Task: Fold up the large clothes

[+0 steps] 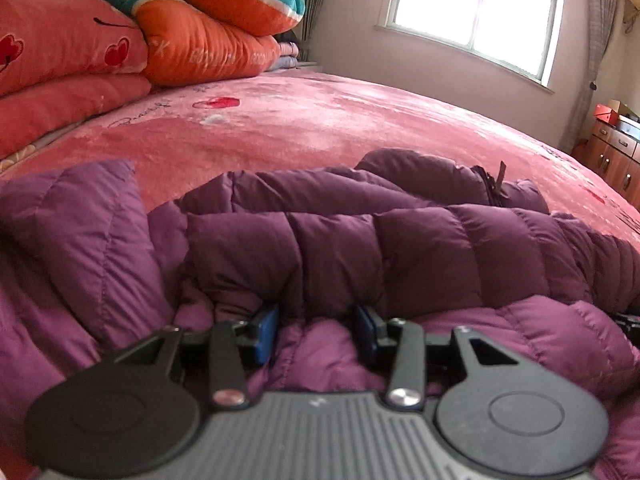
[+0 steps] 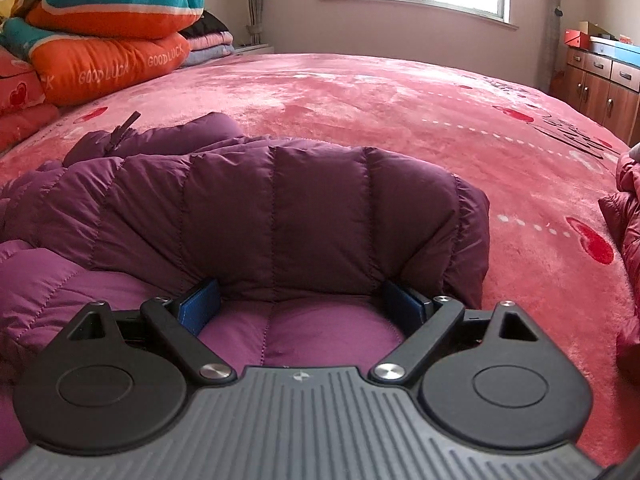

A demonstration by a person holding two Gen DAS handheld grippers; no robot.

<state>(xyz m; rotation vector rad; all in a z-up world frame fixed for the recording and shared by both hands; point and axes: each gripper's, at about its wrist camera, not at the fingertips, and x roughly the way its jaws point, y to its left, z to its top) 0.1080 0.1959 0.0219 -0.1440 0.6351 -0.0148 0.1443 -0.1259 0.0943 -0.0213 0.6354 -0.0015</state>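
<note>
Here the left gripper (image 1: 315, 322) sits low over a purple quilted down jacket (image 1: 360, 248), its two blue pads (image 1: 267, 334) parted with a ridge of puffy cloth bulging up between them. The tips are buried under the folded-over edge, so I cannot tell whether the pads press on the cloth or merely flank it. Just ahead of the tips a thick fold of the jacket lies across the view, its stitched panels running side by side; further ahead and to the right a dark zipper pull (image 1: 498, 184) sticks up from another fold. To the left of the claw a flat quilted panel spreads out.

The right gripper (image 2: 302, 300) has its jaws spread wide, with the blue pads (image 2: 200, 304) standing at either side of a smooth stretch of the same jacket (image 2: 280, 216). Directly in front of the tips a rounded, darker purple fold rises like a wall, its end just ahead-right of the right pad. Beneath the claw the cloth is lighter purple. The tips disappear under that fold, and no pinch can be seen.

Beyond the jacket in both views stretches a pink plush bedspread (image 2: 400, 120) with red hearts. Far ahead-left sit stacked orange and teal cushions (image 2: 108, 40).
</note>
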